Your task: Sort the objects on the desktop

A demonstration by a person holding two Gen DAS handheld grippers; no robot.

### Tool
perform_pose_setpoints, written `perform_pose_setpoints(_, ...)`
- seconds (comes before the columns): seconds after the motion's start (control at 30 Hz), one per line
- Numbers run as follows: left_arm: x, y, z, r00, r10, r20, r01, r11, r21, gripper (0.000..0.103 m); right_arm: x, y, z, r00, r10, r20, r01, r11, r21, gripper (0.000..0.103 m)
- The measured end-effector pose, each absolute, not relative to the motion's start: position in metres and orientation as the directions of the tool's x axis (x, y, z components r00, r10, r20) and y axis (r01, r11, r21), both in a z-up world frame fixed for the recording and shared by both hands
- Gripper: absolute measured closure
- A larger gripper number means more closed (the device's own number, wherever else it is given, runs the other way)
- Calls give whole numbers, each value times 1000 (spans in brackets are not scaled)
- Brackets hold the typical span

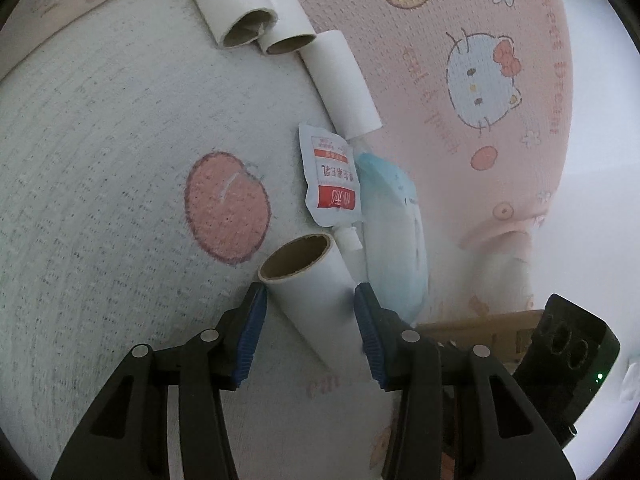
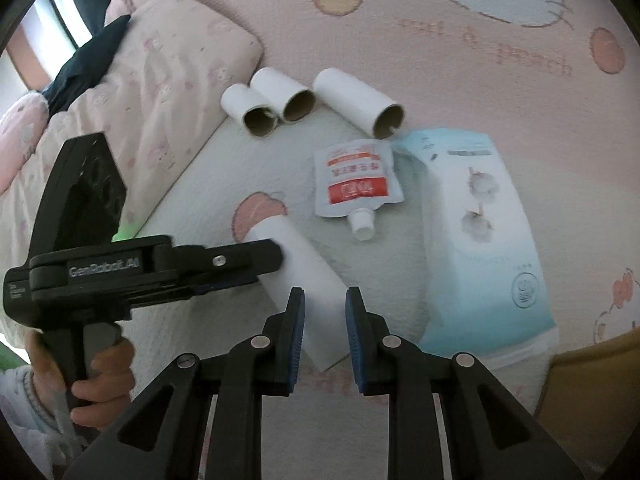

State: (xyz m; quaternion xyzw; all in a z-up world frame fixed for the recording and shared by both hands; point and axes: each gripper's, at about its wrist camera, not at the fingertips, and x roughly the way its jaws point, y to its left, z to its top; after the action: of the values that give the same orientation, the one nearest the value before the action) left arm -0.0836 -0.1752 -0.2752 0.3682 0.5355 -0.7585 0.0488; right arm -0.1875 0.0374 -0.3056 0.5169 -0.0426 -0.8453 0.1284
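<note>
Find one cardboard tube (image 1: 308,300) lying flat on the white part of the bed cover (image 1: 100,160), open end toward a printed peach. See the left gripper (image 1: 310,296) astride it, jaws apart, a pad close on each side. See the right gripper (image 2: 325,296) over the tube's other end, jaws drawn together to a narrow gap, nothing between the pads. Note a spouted pouch (image 2: 354,180) just beside the tube, cap near its end, and a blue-white wipes pack (image 2: 480,240) touching the pouch's far edge. Count three more tubes (image 2: 288,100) in a row beyond. Total four tubes, one pouch, one pack. Note a pillow (image 2: 172,60) behind.
</note>
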Motion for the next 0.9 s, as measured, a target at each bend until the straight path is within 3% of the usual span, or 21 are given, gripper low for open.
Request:
perform_pose_setpoints(0.37,-94,-175,-282,-725,343,-597,464,-398,-792,54,-192,32,-308,-383,-299,-874,219,-948,229,84)
perform_pose_setpoints(0.63,-95,-170,-274,-714,324,-621,448,-469,-761,55,-195,39,-313,-369,-369,-853,167,-929,330,82)
perform_pose_setpoints(0.7,-95,-166,-270,-710,316,-630,441,-498,-747,56,-190,38,-313,-375,-374,-848,175,-927,331,80)
perform_pose_setpoints(0.83,-95,-154,-261,-707,301,-640,412,-560,-719,57,-185,33,-318,-346,-360,-866,195,-931,309,67)
perform_pose_setpoints(0.9,-94,-149,-253,-713,281,-642,402,-587,-703,58,-180,30,-317,-371,-348,-861,203,-935,290,67)
